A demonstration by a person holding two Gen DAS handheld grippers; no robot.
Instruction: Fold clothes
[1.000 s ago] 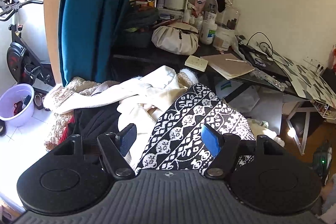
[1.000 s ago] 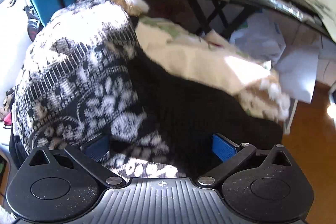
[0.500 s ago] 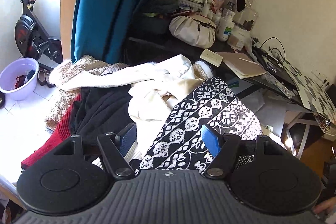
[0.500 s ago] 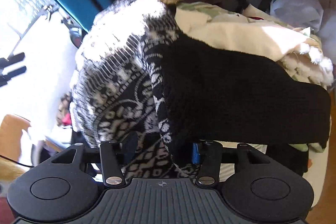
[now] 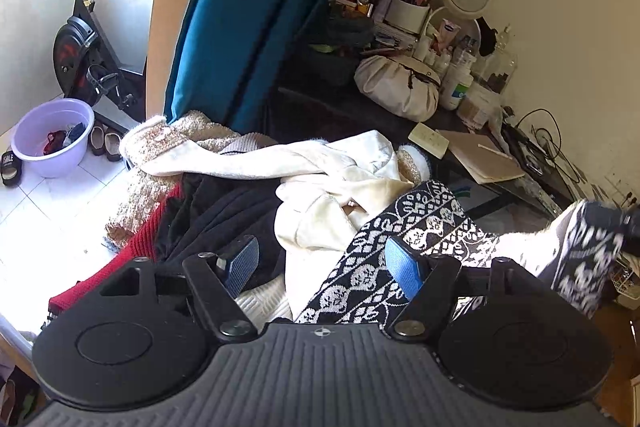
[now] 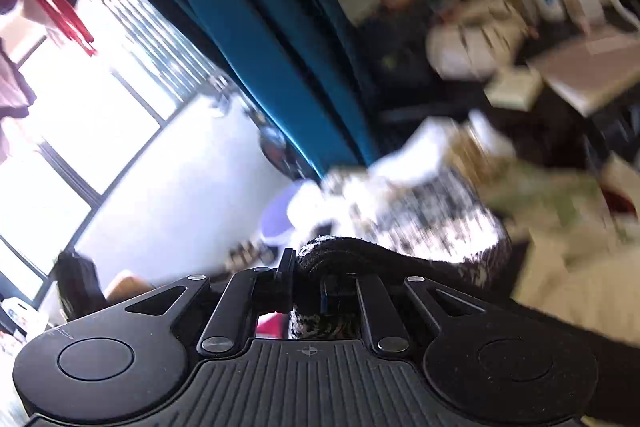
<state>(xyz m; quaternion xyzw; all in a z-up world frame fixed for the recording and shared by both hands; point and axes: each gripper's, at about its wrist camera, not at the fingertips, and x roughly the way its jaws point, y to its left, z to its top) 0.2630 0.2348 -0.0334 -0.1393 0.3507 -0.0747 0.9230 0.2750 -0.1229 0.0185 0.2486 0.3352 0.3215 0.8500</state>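
A black-and-white patterned knit garment (image 5: 420,219) lies on a heap of clothes, its right end lifted and blurred at the frame's edge. My left gripper (image 5: 320,259) hovers just over the heap, jaws opening, the knit's edge and a cream garment (image 5: 340,179) below them, and its pads press on nothing. My right gripper (image 6: 306,275) is raised, its jaws closing on a bunched black-edged fold of the patterned knit (image 6: 420,227), which hangs blurred ahead of it.
The heap also holds a black garment (image 5: 232,211), a red knit (image 5: 132,247) and a beige fuzzy piece (image 5: 160,155). A teal curtain (image 5: 248,7) hangs behind. A cluttered dark desk (image 5: 320,107) is at right. A purple basin (image 5: 52,139) and an exercise bike (image 5: 88,39) stand at left.
The right jaws went from wide open to closed on the patterned knit, then the gripper rose and tilted up with it. The left gripper shifted slightly; the knit's right end lifted.
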